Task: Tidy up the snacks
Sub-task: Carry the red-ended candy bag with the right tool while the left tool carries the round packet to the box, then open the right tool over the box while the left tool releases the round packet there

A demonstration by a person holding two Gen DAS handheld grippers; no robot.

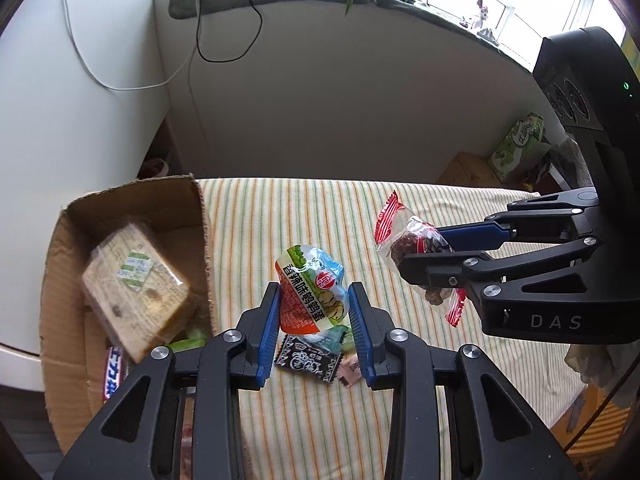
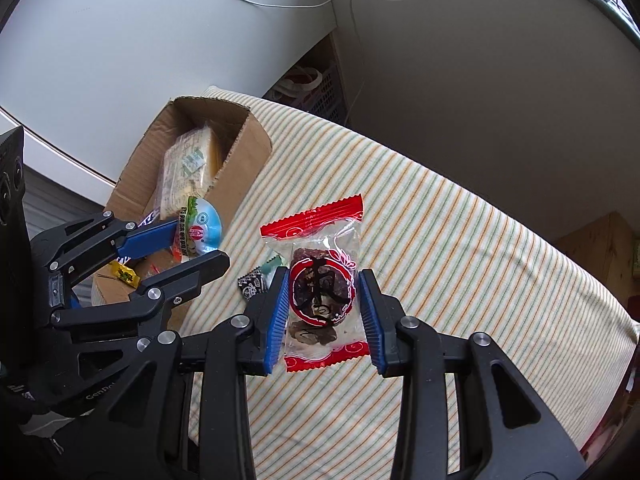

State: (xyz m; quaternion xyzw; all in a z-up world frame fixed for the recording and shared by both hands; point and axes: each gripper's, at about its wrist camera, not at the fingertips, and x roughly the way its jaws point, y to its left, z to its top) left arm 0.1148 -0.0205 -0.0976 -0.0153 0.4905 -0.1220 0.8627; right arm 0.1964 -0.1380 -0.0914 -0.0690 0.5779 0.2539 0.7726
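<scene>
Striped cloth (image 2: 440, 216) beneath red-edged clear packet (image 2: 320, 280)

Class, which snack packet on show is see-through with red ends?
The packet in the right gripper: the red-ended clear packet shows dark pieces inside; the left gripper's packet is opaque, printed.

Cardboard box (image 1: 132, 208) left on striped cloth (image 1: 304, 208), loose snacks (image 1: 308, 360) beside it.
</scene>
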